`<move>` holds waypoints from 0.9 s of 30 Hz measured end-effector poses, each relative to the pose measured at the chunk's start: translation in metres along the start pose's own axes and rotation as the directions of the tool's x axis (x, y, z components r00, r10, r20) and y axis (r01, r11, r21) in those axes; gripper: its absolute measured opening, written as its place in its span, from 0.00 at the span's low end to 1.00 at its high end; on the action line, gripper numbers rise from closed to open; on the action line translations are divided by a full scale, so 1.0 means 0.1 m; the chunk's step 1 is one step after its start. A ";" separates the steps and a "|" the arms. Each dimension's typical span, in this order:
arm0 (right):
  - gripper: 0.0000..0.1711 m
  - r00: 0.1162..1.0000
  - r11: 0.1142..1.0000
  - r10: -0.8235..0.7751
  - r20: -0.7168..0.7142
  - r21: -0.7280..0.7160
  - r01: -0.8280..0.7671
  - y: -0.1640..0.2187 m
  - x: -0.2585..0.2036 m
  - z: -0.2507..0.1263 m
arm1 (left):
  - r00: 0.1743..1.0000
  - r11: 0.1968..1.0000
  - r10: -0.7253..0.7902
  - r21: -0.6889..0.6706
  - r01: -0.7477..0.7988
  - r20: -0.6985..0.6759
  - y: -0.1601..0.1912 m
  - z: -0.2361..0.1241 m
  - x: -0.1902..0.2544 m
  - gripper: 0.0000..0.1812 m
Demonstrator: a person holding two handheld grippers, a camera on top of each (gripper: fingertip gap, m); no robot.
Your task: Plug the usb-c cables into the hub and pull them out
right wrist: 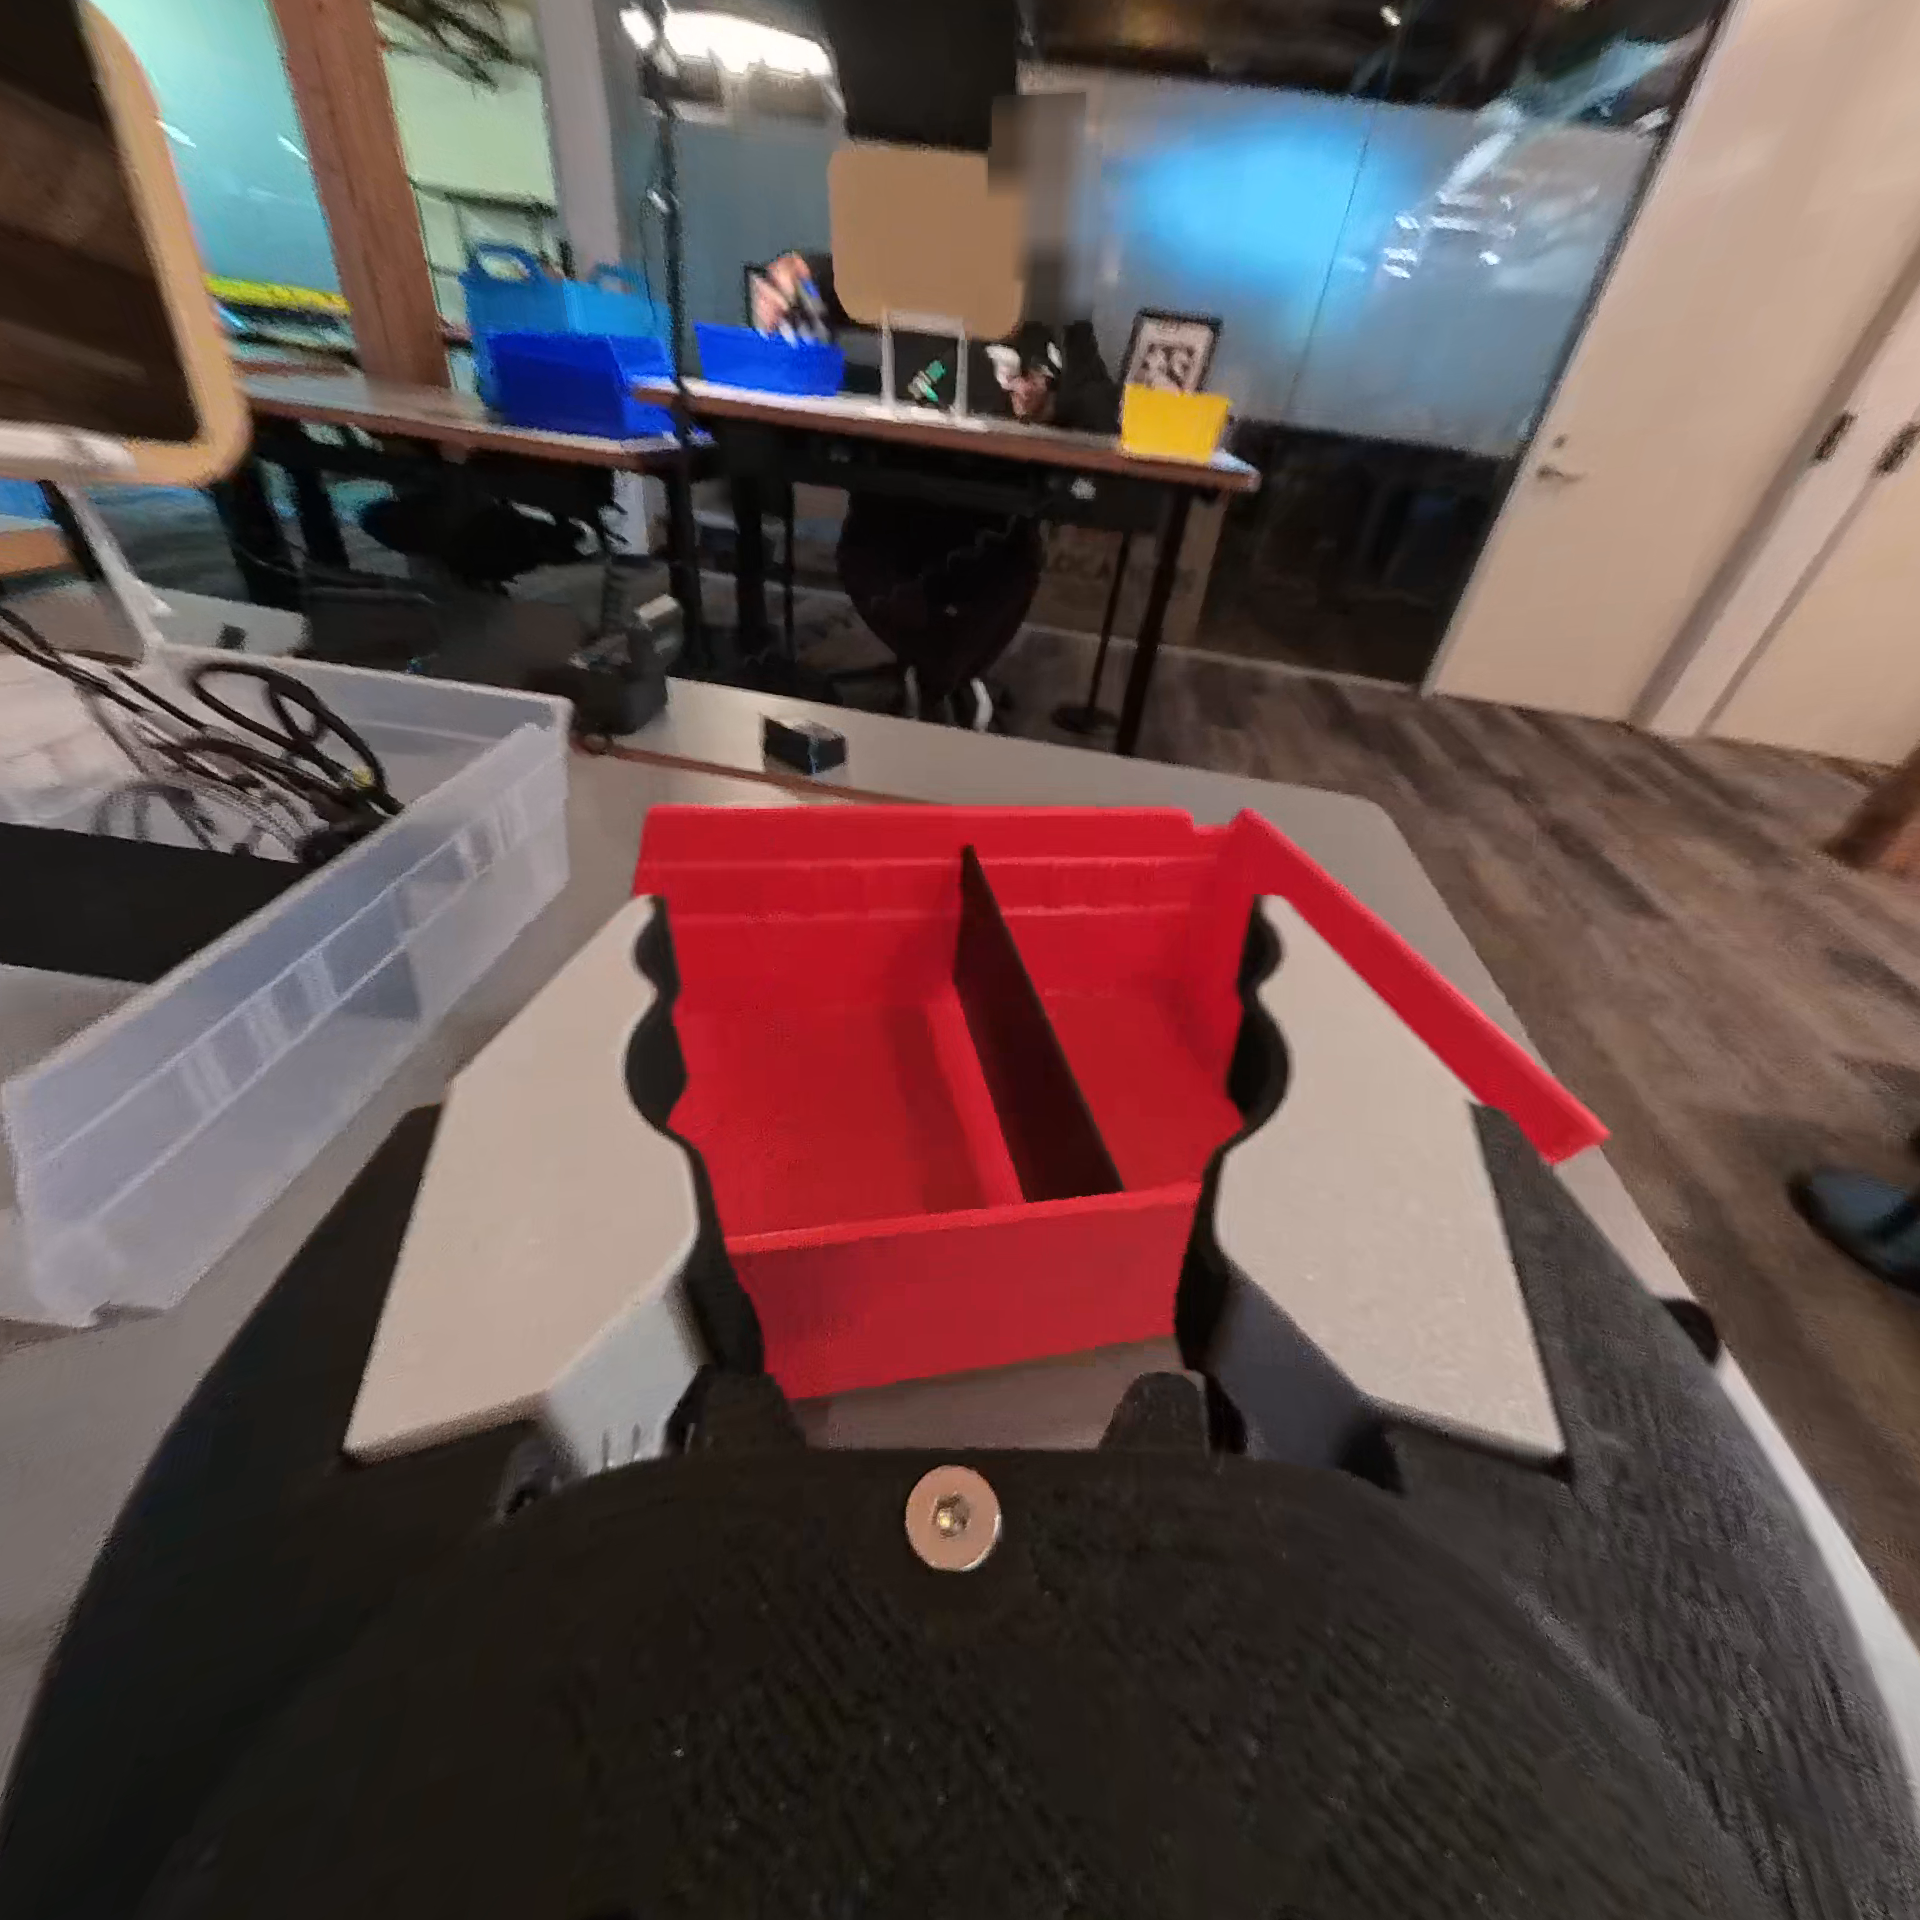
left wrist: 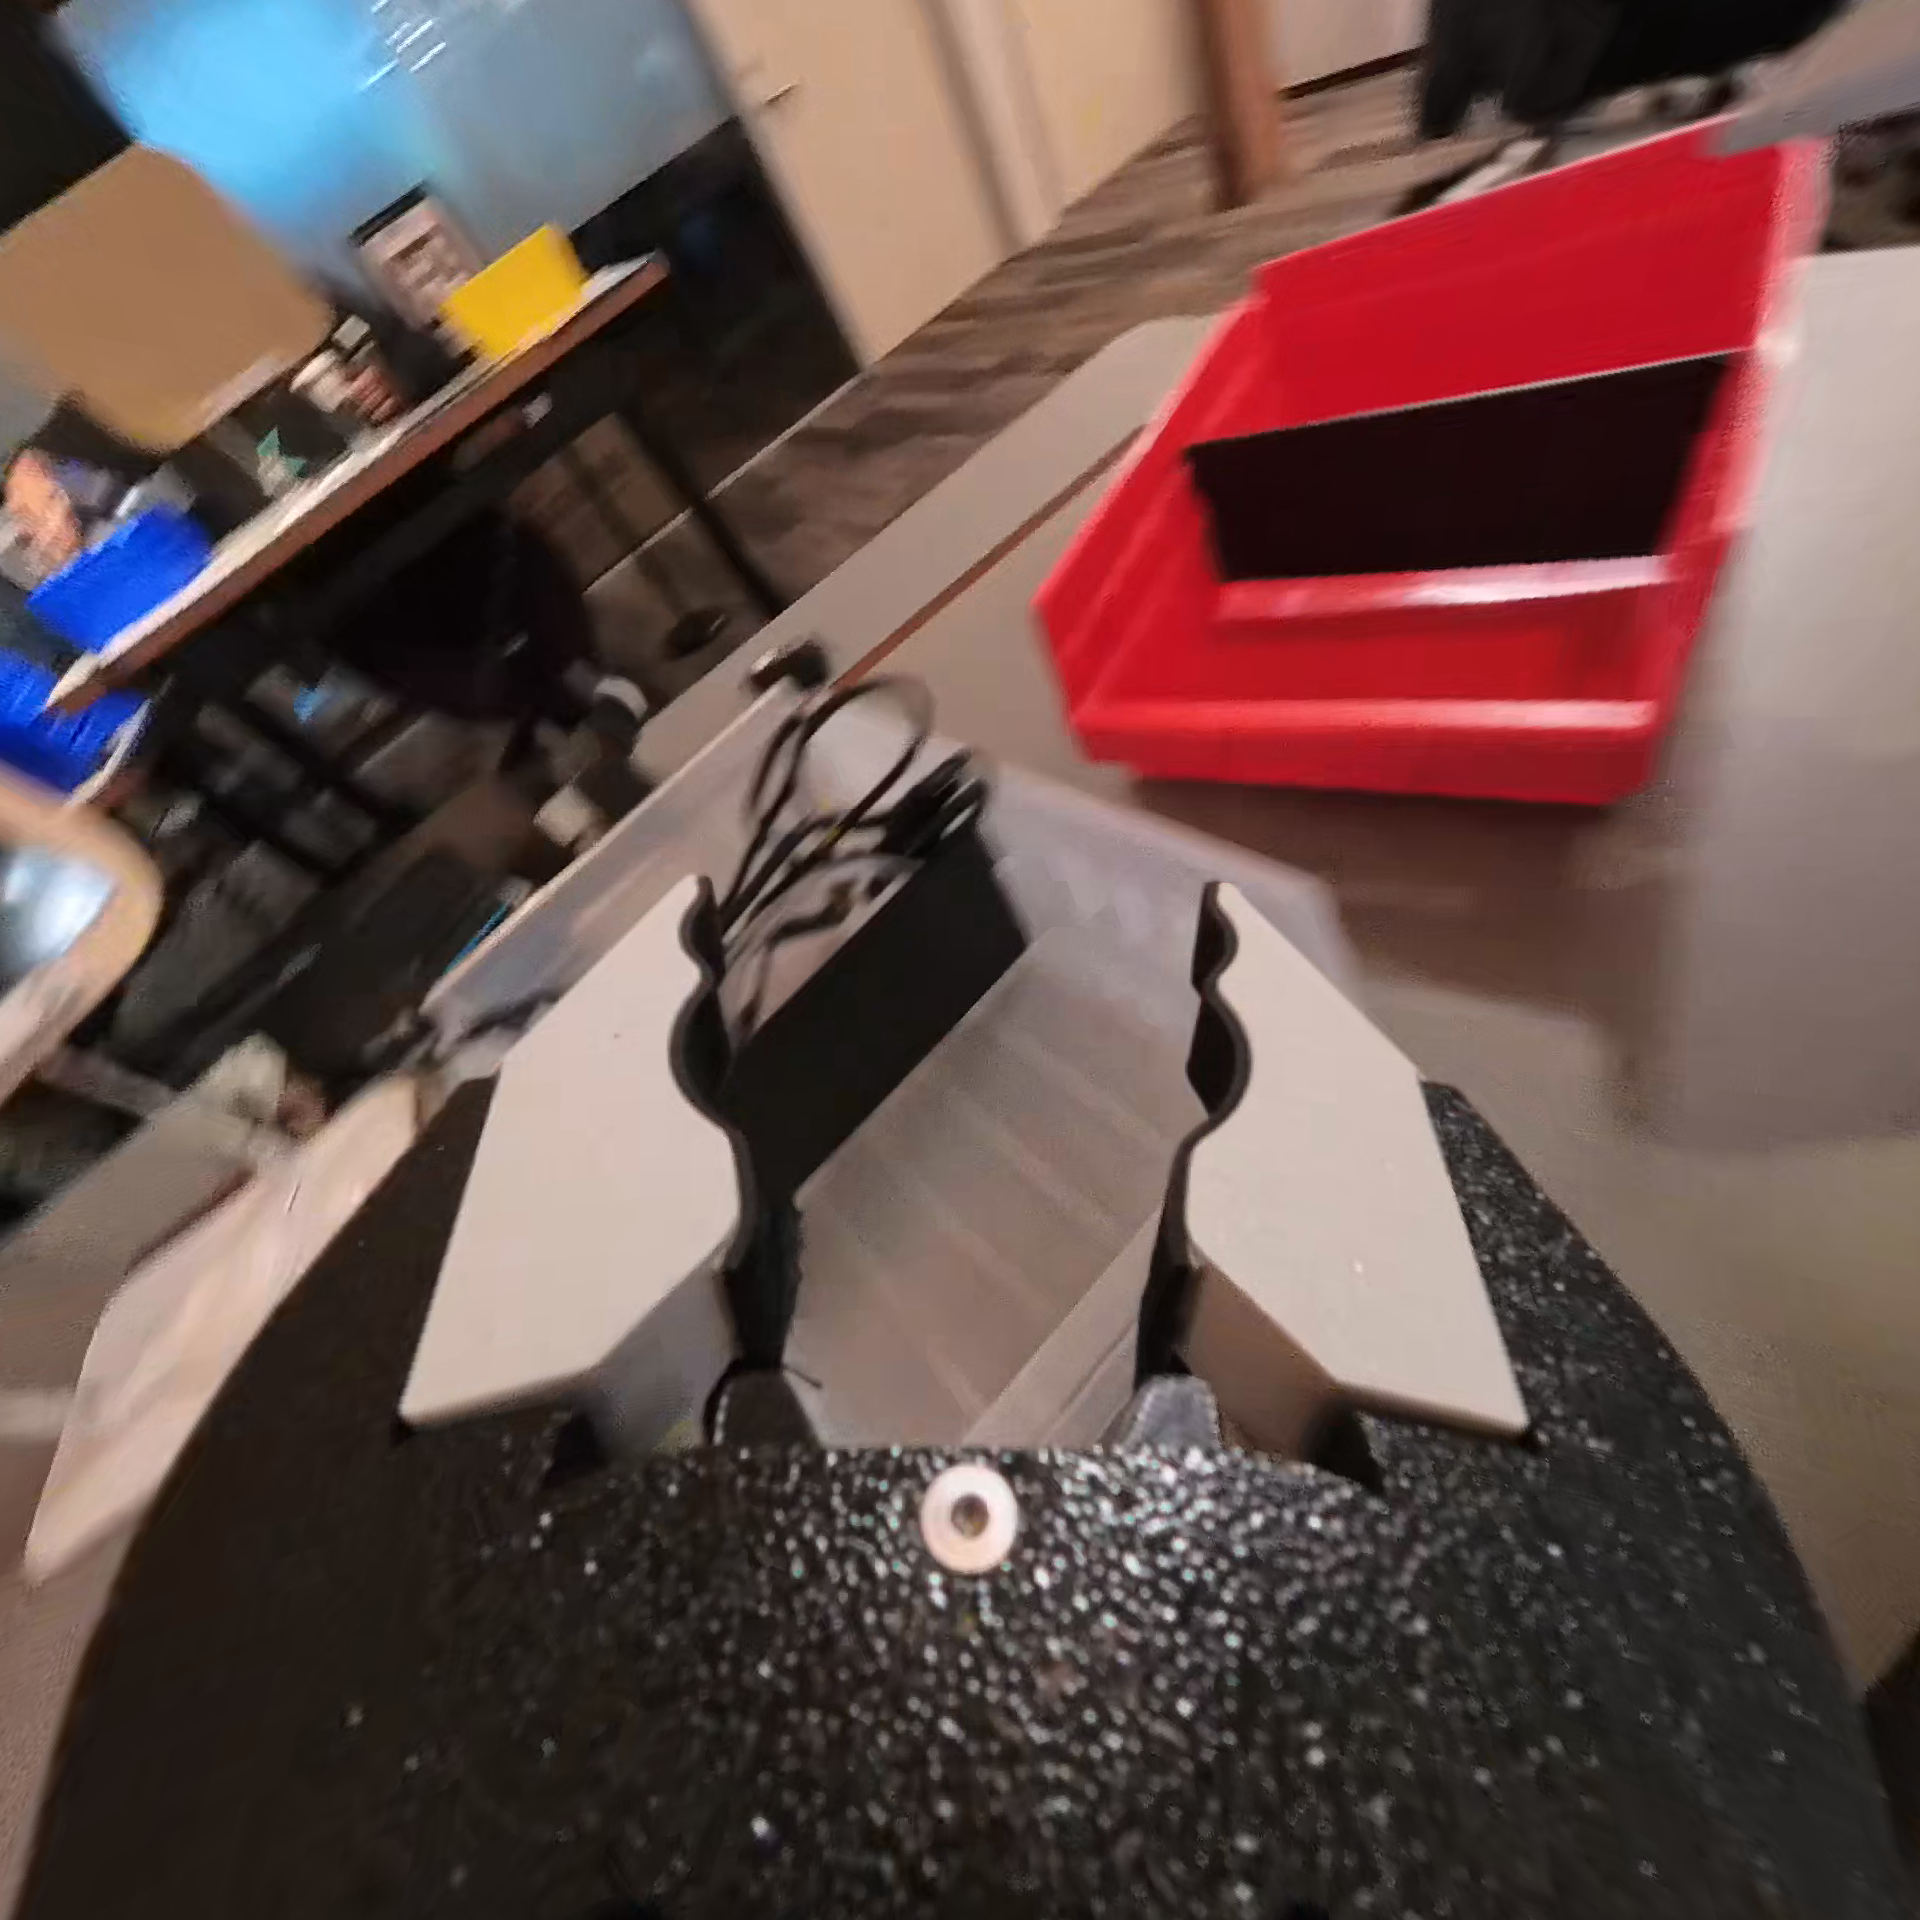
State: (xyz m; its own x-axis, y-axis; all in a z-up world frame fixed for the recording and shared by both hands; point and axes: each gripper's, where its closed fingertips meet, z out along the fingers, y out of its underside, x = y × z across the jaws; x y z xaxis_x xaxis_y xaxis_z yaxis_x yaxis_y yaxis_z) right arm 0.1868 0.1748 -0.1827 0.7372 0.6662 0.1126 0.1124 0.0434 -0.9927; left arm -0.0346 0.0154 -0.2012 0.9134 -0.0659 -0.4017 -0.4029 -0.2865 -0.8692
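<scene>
In the left wrist view my left gripper is open and empty, tilted, just above a clear plastic bin. A tangle of black cables lies in that bin on a black block; blur hides whether this is the hub. In the right wrist view my right gripper is open and empty, above a red bin with a black divider. The clear bin with the cables is to its left.
The red bin stands right of the clear bin on the grey table. A small black object sits near the table's far edge. Desks with blue and yellow bins stand behind. A person's foot is on the floor at right.
</scene>
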 end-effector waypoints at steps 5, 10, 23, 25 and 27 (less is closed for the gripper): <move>0.78 0.992 0.993 -0.038 -0.124 -0.120 0.023 0.27 -0.23 0.08 | 0.964 0.971 -0.200 -0.095 0.219 0.176 0.78 -0.38 -0.73 0.53; 0.76 0.975 0.983 -0.067 -0.212 -0.180 0.029 0.55 -0.38 0.07 | 0.946 0.945 -0.272 -0.138 0.297 0.173 1.18 -0.34 -0.84 0.53; 0.44 0.884 0.936 -0.104 -0.455 -0.347 -0.069 0.85 0.51 -0.54 | 0.919 0.898 -0.300 -0.251 0.363 0.257 1.76 -0.34 -1.31 0.32; 0.54 0.920 0.928 0.029 -0.391 -0.331 -0.169 0.87 0.41 -0.49 | 0.924 0.901 -0.276 -0.263 0.345 0.265 1.78 -0.33 -1.37 0.28; 0.70 0.941 0.922 0.212 -0.262 -0.266 -0.282 0.77 0.09 -0.33 | 0.926 0.898 -0.273 -0.275 0.342 0.260 1.81 -0.30 -1.37 0.28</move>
State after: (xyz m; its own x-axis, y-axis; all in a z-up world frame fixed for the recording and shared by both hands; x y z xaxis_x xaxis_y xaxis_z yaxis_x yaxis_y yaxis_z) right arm 0.2241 0.1601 -0.2564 0.8925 0.4412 -0.0934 0.0732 -0.3460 -0.9354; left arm -0.2312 -0.0556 -0.2948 0.9410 0.2656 -0.2096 -0.0336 -0.5430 -0.8391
